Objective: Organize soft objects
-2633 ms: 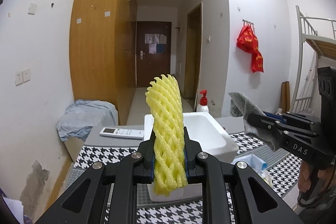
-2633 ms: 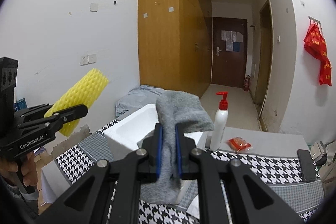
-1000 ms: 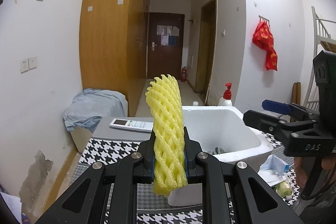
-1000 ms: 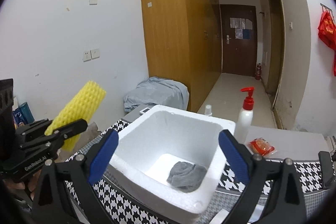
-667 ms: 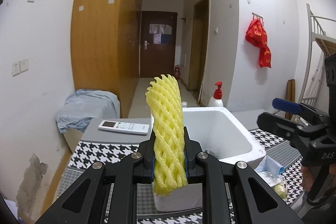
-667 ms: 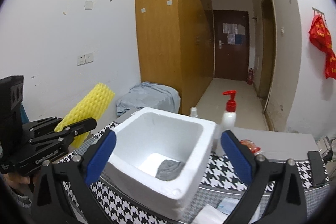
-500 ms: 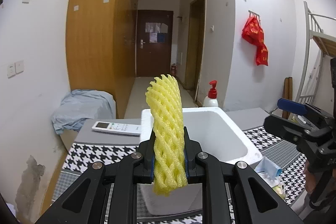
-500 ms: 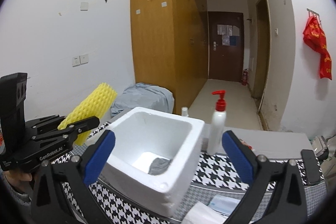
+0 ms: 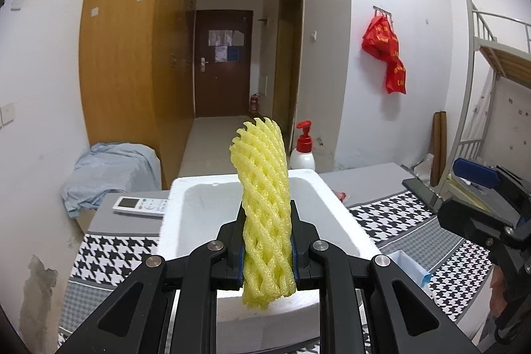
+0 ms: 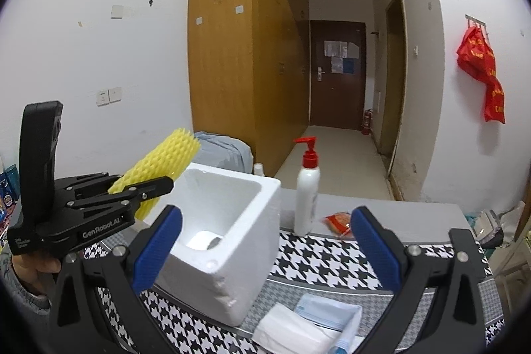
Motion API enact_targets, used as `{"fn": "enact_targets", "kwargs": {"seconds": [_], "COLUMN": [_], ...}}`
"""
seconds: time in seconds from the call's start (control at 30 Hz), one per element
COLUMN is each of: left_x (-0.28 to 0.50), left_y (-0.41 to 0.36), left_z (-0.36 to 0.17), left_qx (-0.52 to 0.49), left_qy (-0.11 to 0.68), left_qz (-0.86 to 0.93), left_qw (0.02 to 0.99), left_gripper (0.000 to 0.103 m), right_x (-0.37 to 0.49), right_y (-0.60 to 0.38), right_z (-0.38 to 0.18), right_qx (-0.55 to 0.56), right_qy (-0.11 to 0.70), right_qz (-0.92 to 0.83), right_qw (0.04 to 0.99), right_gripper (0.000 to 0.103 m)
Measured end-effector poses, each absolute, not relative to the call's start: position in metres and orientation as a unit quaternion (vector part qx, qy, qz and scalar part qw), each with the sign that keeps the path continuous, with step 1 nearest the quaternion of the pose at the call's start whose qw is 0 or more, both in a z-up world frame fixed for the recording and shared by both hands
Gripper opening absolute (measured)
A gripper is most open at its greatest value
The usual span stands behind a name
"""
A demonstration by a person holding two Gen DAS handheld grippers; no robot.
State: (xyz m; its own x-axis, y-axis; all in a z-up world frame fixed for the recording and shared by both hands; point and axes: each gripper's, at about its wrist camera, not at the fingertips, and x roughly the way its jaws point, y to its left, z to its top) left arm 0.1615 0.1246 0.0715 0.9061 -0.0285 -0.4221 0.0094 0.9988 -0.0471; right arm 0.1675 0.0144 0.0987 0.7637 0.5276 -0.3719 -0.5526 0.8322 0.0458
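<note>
On the houndstooth table (image 10: pixel 332 257) we log: left gripper (image 9: pixel 267 249) pinching yellow foam netting (image 9: pixel 264 204), right gripper (image 10: pixel 265 241) spread wide, grey cloth (image 10: pixel 215 242) in foam box (image 10: pixel 252 221) seen only from the right wrist.

A yellow foam net sleeve (image 9: pixel 265 208) is held upright, leaning slightly, pinched near its lower end so that most of its length stands free above. Its open lattice is flattened where it is clamped. It is poised just in front of a white foam box (image 10: pixel 229 221), which stands open-topped on the table. A small grey patch, possibly a cloth (image 10: pixel 215 242), is glimpsed on the box floor.
</note>
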Motion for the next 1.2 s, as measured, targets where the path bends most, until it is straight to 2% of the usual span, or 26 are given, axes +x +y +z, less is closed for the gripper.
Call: {"fn": "enact_targets", "kwargs": {"seconds": [0.3, 0.33, 0.37, 0.4, 0.43, 0.47, 0.57, 0.63, 1.2], "left_x": [0.175, 0.177, 0.178, 0.178, 0.176, 0.174, 0.169, 0.166, 0.133], "left_y": [0.123, 0.122, 0.122, 0.121, 0.122, 0.123, 0.123, 0.123, 0.114], "left_z": [0.069, 0.070, 0.070, 0.070, 0.071, 0.072, 0.075, 0.075, 0.088], "left_qx": [-0.015, -0.012, -0.010, -0.011, -0.013, -0.016, -0.016, -0.020, -0.025], "left_qy": [0.223, 0.223, 0.224, 0.223, 0.219, 0.212, 0.200, 0.199, 0.176], "left_qz": [0.004, 0.009, 0.014, 0.017, 0.020, 0.025, 0.036, 0.033, 0.024], "left_qw": [0.975, 0.975, 0.974, 0.975, 0.975, 0.977, 0.979, 0.979, 0.984], "left_gripper": [0.022, 0.031, 0.051, 0.063, 0.084, 0.092, 0.099, 0.102, 0.102], "right_x": [0.171, 0.170, 0.170, 0.169, 0.169, 0.169, 0.169, 0.169, 0.148], "right_y": [0.008, 0.007, 0.007, 0.007, 0.006, 0.006, 0.004, 0.003, -0.006], "right_z": [0.093, 0.093, 0.093, 0.093, 0.093, 0.093, 0.092, 0.092, 0.099], "right_qx": [-0.027, -0.027, -0.027, -0.027, -0.026, -0.025, -0.024, -0.023, -0.025], "right_qy": [0.194, 0.194, 0.193, 0.192, 0.191, 0.191, 0.192, 0.191, 0.175], "right_qz": [0.282, 0.283, 0.283, 0.282, 0.282, 0.282, 0.280, 0.281, 0.279], "right_qw": [0.939, 0.939, 0.939, 0.940, 0.940, 0.940, 0.940, 0.940, 0.944], "right_gripper": [0.103, 0.103, 0.103, 0.103, 0.103, 0.103, 0.103, 0.103, 0.103]}}
